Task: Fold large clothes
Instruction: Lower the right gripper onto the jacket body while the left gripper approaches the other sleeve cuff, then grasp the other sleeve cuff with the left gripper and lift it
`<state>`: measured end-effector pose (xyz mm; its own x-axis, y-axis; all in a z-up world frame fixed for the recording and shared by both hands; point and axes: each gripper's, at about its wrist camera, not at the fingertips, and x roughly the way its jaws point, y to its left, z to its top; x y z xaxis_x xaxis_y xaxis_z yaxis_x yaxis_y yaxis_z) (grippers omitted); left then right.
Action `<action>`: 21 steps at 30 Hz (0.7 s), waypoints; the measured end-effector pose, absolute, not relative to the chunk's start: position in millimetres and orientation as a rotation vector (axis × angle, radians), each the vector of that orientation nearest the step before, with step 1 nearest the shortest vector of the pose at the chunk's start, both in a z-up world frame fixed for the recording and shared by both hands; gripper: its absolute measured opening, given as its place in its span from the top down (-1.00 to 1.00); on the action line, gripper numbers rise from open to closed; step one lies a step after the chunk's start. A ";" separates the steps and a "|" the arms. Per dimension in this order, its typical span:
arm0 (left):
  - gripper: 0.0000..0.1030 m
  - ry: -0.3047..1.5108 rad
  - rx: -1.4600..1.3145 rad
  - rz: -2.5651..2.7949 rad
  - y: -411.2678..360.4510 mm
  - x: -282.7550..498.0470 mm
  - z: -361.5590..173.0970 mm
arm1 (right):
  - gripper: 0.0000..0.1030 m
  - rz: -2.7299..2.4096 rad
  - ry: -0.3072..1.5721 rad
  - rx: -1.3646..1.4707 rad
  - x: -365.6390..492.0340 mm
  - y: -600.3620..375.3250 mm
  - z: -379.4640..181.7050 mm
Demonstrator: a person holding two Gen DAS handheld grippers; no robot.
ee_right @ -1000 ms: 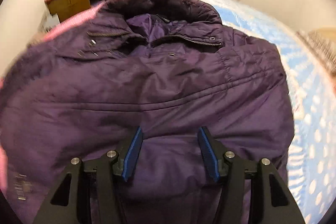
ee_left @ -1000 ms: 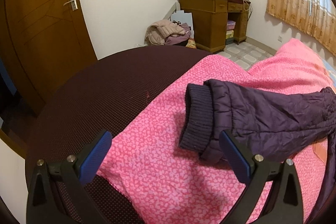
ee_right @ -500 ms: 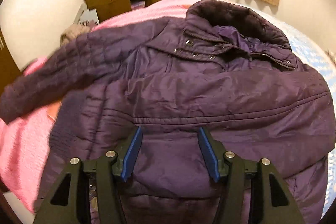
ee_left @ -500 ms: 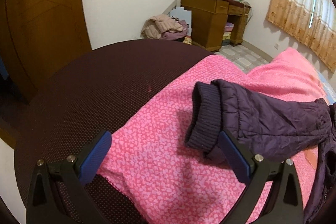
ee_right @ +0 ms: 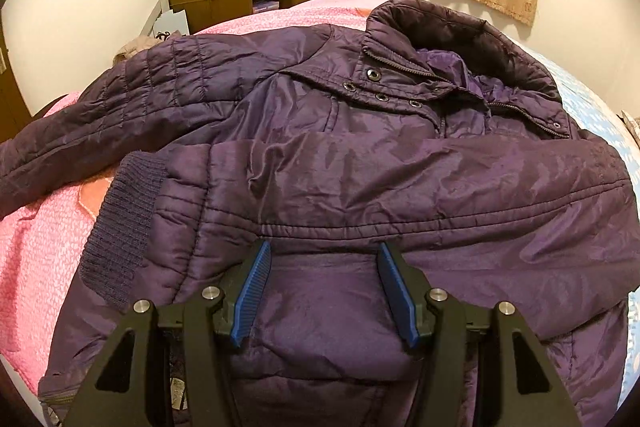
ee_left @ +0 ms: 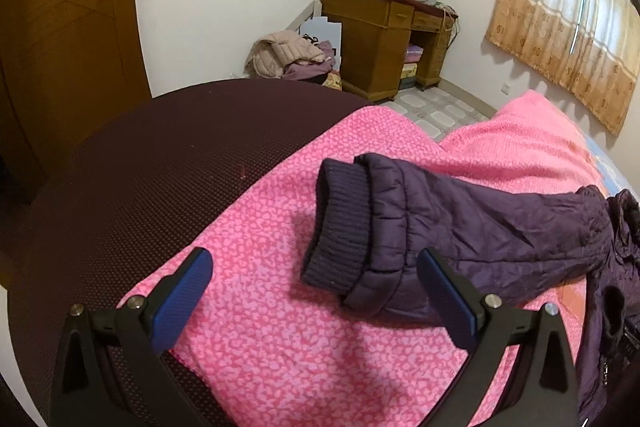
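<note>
A dark purple padded jacket [ee_right: 360, 155] lies front-up on a pink blanket [ee_left: 280, 307] on the bed. One sleeve is folded across the chest, its ribbed cuff [ee_right: 120, 223] at the left. The other sleeve [ee_left: 460, 227] stretches out to the side, its ribbed cuff [ee_left: 340, 227] just ahead of my left gripper [ee_left: 316, 299], which is open and empty above the blanket. My right gripper [ee_right: 322, 291] is open over the jacket's lower front, holding nothing.
A dark maroon mattress surface [ee_left: 140, 167] lies left of the blanket. A wooden desk [ee_left: 380, 35] with boxes stands at the far wall, a clothes pile [ee_left: 288, 59] beside it. A wooden door [ee_left: 68, 27] is at the left, curtains [ee_left: 560, 7] at the right.
The right wrist view has swung left and pulled back, now showing the whole jacket with one sleeve folded across it. The left gripper has shifted slightly; the outstretched sleeve stays put.
</note>
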<state>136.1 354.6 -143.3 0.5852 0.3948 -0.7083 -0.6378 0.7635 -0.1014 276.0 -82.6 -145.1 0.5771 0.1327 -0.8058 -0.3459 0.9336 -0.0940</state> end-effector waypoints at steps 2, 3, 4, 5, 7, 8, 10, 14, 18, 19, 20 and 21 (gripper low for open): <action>-1.00 0.720 -0.368 0.615 353.8 138.1 -144.0 | -0.10 0.282 0.912 -0.256 275.3 -82.5 -145.1; -1.00 0.721 -0.365 0.616 353.2 140.0 -144.6 | -0.10 0.282 0.911 -0.256 275.4 -82.6 -145.3; -1.00 0.723 -0.366 0.616 354.4 142.9 -145.6 | -0.10 0.283 0.911 -0.256 275.5 -82.6 -145.4; -1.00 0.723 -0.376 0.613 355.9 144.9 -147.1 | -0.10 0.283 0.911 -0.256 275.7 -82.5 -145.6; -1.00 0.734 -0.399 0.607 358.4 149.3 -151.3 | -0.10 0.281 0.911 -0.259 275.3 -81.9 -145.8; -0.99 0.742 -0.412 0.609 362.3 153.0 -154.1 | -0.10 0.280 0.910 -0.261 275.6 -82.1 -145.7; -0.94 0.745 -0.440 0.591 366.8 158.3 -157.9 | -0.10 0.278 0.907 -0.263 273.4 -80.5 -145.6; -0.77 0.762 -0.508 0.531 371.3 163.4 -165.6 | -0.10 0.278 0.906 -0.263 273.1 -80.5 -145.7; -0.39 0.764 -0.538 0.480 366.6 166.5 -170.7 | -0.10 0.277 0.901 -0.260 272.2 -79.5 -145.7; -0.35 0.761 -0.528 0.484 364.0 167.0 -169.8 | -0.10 0.277 0.900 -0.258 272.5 -79.6 -145.5; -0.27 0.749 -0.508 0.484 360.4 167.1 -167.6 | -0.10 0.276 0.898 -0.256 271.9 -79.1 -145.8; -0.24 0.742 -0.489 0.484 357.2 167.4 -165.8 | -0.10 0.276 0.897 -0.256 271.9 -79.0 -145.7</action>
